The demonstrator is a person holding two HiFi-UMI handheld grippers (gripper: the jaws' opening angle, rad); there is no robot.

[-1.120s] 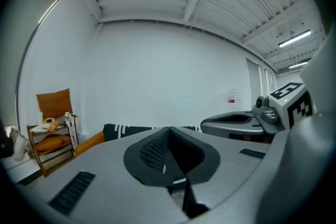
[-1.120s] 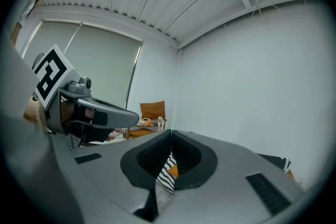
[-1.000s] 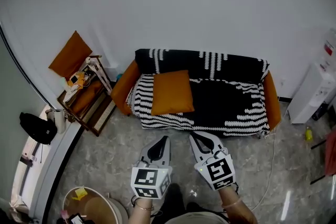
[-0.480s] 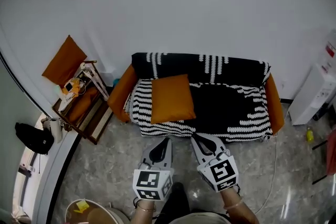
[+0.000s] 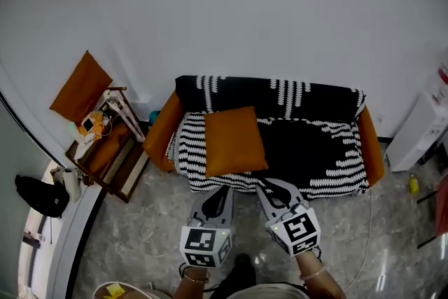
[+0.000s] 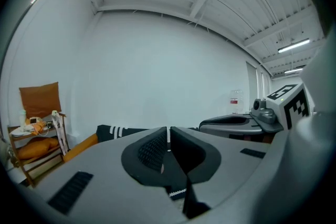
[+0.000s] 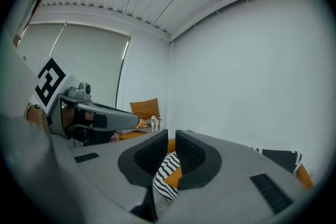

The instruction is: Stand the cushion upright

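An orange cushion [image 5: 234,141] lies flat on the left half of the seat of a sofa [image 5: 308,150] that has a black-and-white striped cover and orange arms. Both grippers hover over the floor just short of the sofa's front edge, apart from the cushion. My left gripper [image 5: 219,190] [image 6: 168,131] is shut and empty. My right gripper [image 5: 264,184] [image 7: 171,137] has just been opening; a narrow gap stands between its jaws with nothing in it. Through that gap show striped cloth and a bit of orange.
A wooden shelf [image 5: 105,143] stands left of the sofa, with a second orange cushion [image 5: 80,86] leaning on the wall above it. A black bag [image 5: 42,194] lies further left. At the right are a white appliance [image 5: 420,136] and a cable [image 5: 364,234] on the floor.
Both grippers and the head have moved forward toward the sofa; their tips now nearly reach its front edge. The round bin at the bottom left has slid almost out of the picture.
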